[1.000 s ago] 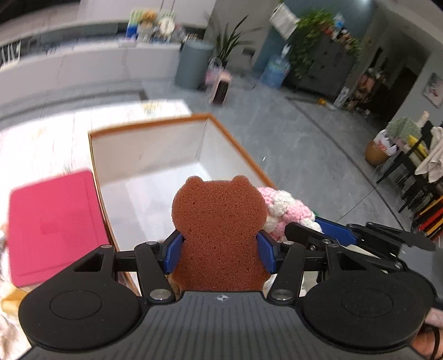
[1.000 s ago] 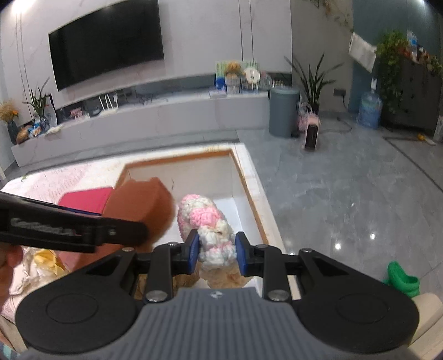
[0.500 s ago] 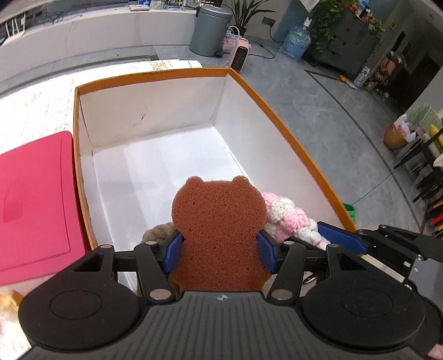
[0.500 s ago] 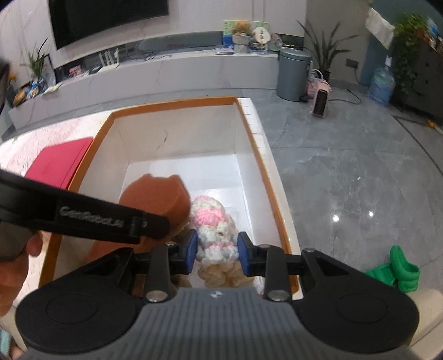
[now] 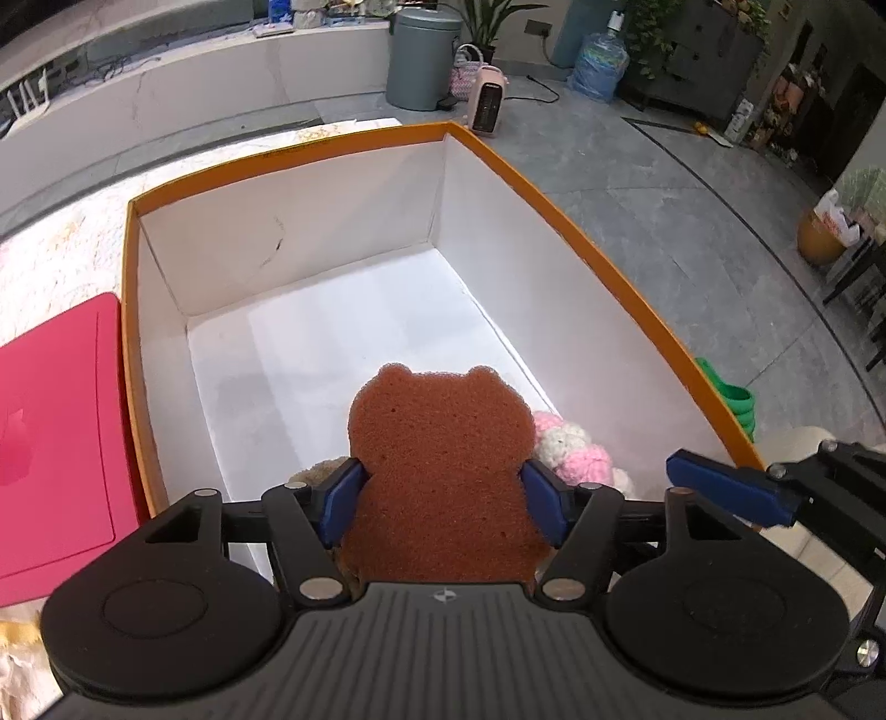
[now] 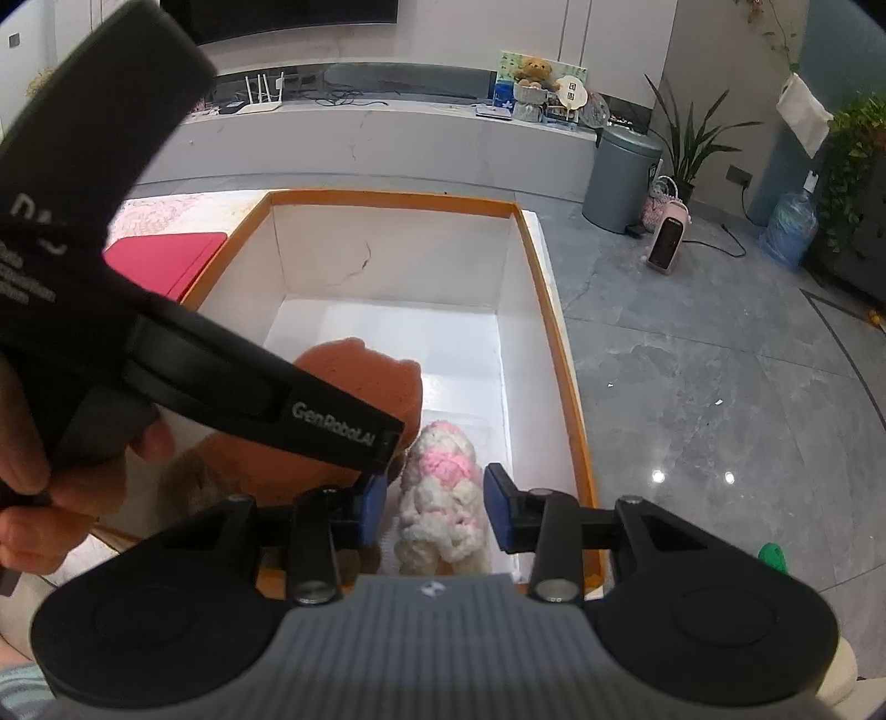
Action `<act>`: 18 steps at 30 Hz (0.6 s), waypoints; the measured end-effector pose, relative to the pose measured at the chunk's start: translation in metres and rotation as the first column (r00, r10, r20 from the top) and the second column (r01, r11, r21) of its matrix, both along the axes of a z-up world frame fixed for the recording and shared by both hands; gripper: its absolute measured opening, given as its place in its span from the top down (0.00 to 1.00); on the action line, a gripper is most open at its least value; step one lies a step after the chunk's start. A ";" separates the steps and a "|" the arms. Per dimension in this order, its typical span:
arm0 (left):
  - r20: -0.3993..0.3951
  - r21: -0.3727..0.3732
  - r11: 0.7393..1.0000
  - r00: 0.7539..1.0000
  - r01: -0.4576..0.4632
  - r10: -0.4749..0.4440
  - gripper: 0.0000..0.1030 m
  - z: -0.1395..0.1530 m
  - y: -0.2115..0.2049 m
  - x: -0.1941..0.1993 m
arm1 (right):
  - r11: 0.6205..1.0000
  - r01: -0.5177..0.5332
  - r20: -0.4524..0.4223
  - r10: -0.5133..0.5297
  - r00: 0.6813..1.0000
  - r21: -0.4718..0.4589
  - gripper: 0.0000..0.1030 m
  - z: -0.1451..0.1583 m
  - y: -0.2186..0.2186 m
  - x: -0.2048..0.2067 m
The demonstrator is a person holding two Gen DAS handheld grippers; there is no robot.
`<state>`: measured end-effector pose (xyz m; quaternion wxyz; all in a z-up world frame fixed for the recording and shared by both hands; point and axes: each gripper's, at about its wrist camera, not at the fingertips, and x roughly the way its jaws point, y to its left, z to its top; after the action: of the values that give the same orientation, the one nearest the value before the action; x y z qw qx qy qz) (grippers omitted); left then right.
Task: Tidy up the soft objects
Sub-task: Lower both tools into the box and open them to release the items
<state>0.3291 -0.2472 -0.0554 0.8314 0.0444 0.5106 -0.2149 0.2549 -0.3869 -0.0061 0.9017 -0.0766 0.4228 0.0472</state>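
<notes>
Now both jaws opening over box (image 5: 609, 266): left around sponge bear (image 5: 443, 459), right around crochet toy (image 6: 443, 487).

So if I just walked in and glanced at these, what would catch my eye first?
Probably the brown bear-shaped sponge between the left gripper, whose jaws are opening over the near end of the orange-rimmed white box. Right beside it, a pink-and-white crocheted toy sits between the right gripper, also opening.

Home living room (wall TV (image 6: 277, 11), houseplant (image 6: 686, 144), pedal bin (image 6: 623, 177))
</notes>
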 end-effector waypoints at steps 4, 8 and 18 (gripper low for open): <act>-0.018 -0.023 1.000 1.000 0.003 -0.003 0.19 0.001 0.002 0.000 | 1.000 0.022 -0.001 -0.022 1.000 0.006 0.60 -0.002 -0.002 -0.001; -0.020 -0.052 0.998 0.999 0.024 -0.025 0.16 0.006 0.009 -0.004 | 1.000 0.024 0.003 -0.024 1.000 0.007 0.58 -0.003 -0.002 -0.002; -0.020 -0.124 0.991 0.999 0.043 -0.046 0.14 0.027 0.023 -0.012 | 1.000 0.018 0.031 -0.018 0.999 -0.005 0.48 -0.002 0.000 -0.009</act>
<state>0.3172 -0.2246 -0.0281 0.8218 0.0016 0.5044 -0.2650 0.2463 -0.3865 -0.0079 0.9084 -0.0758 0.4095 0.0369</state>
